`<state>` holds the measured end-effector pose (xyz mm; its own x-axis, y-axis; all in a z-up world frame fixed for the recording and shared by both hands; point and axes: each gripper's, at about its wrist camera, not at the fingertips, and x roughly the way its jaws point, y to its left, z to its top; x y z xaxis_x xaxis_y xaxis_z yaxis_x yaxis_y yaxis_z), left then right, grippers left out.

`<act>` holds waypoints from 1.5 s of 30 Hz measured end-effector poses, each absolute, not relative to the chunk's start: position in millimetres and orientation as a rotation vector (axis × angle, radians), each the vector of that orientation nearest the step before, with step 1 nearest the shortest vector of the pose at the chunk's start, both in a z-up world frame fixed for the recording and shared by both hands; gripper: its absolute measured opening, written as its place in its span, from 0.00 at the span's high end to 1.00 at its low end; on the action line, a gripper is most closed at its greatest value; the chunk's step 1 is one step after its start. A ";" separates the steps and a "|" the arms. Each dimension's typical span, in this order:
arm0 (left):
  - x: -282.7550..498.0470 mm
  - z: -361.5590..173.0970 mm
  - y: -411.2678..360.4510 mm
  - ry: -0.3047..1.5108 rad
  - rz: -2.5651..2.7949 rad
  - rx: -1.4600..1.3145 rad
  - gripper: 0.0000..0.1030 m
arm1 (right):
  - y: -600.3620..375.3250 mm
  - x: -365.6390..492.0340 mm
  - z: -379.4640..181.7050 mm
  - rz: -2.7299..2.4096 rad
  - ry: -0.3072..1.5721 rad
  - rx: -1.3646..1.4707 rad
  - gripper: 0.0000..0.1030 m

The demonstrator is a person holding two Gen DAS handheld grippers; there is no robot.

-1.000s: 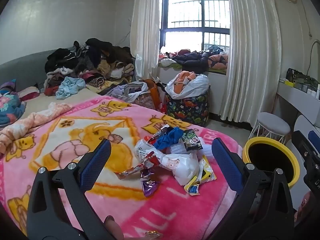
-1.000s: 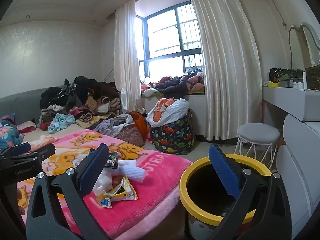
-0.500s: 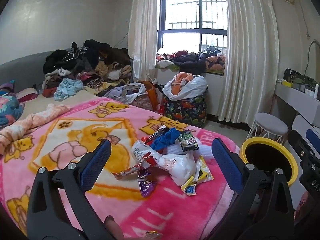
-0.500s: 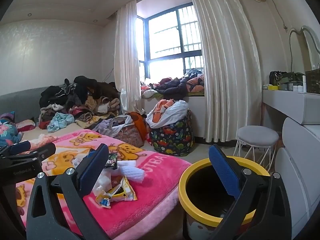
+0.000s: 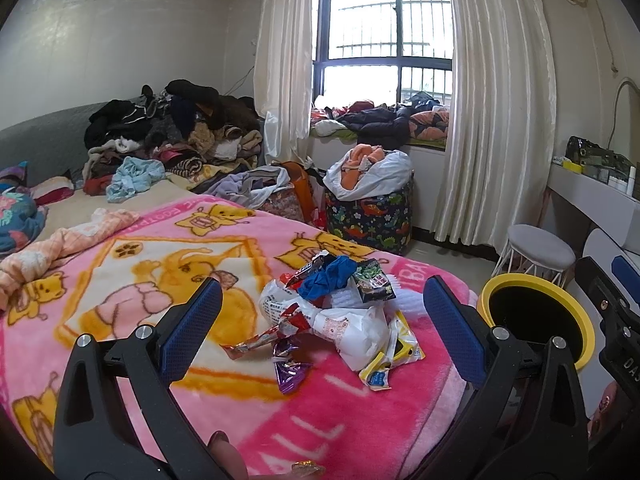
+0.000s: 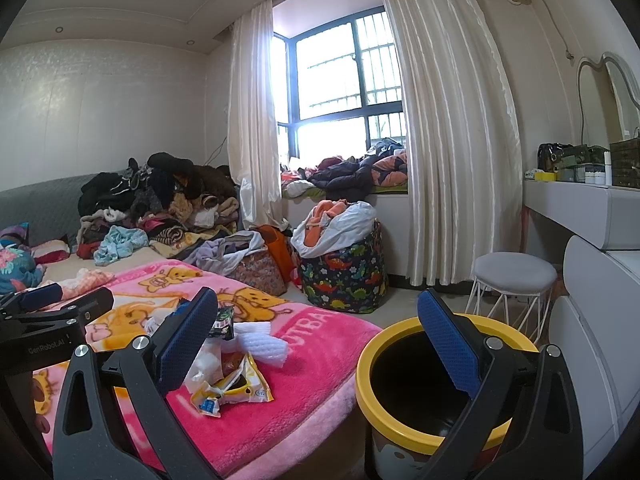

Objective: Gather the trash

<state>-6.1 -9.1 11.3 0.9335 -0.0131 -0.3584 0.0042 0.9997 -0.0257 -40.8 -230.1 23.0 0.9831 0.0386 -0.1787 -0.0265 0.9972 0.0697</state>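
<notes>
A heap of trash [image 5: 340, 312] lies on the pink blanket [image 5: 132, 280]: wrappers, a white plastic bag, a blue scrap, a yellow packet [image 5: 396, 356] and a purple wrapper [image 5: 290, 372]. The heap also shows in the right wrist view [image 6: 228, 368]. A yellow-rimmed bin [image 5: 536, 320] stands on the floor right of the bed; it also shows in the right wrist view [image 6: 432, 384]. My left gripper [image 5: 322, 320] is open and empty, above the bed before the heap. My right gripper [image 6: 318, 344] is open and empty, between the bed edge and the bin.
Piles of clothes [image 5: 172, 136] cover the far end of the bed. A dinosaur-print bag [image 5: 368, 208] of clothes stands by the window. A round stool [image 5: 540, 248] and a white dresser [image 6: 592, 264] stand at the right.
Both views have tilted slightly upward and drifted a little; the trash heap sits slightly lower and more left in the left view. Both grippers stay open.
</notes>
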 end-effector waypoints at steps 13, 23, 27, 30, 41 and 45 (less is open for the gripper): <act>-5.4 8.6 -10.5 0.368 -0.013 -0.021 0.10 | -229.1 -41.4 22.7 0.033 0.179 0.066 0.06; -6.2 7.1 -16.1 0.372 -0.020 -0.017 0.10 | -228.8 -41.7 22.1 0.031 0.179 0.064 0.06; -5.8 4.3 -15.9 0.374 -0.018 -0.022 0.10 | -228.8 -41.2 24.2 0.030 0.186 0.066 0.06; -4.2 0.8 -12.8 0.380 -0.019 -0.030 0.10 | -228.8 -41.6 25.1 0.032 0.184 0.063 0.06; 2.3 -6.8 -4.8 0.410 -0.046 -0.054 0.10 | -226.9 -36.4 24.5 0.056 0.210 0.059 0.06; 11.0 -7.5 9.9 0.423 -0.041 -0.085 0.10 | -220.4 -30.6 22.5 0.086 0.225 0.051 0.06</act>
<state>11.0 9.9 -7.5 0.9112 -0.0572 -0.4080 0.0217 0.9956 -0.0910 -30.6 -220.4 22.5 0.9712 0.0911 -0.2201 -0.0797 0.9950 0.0603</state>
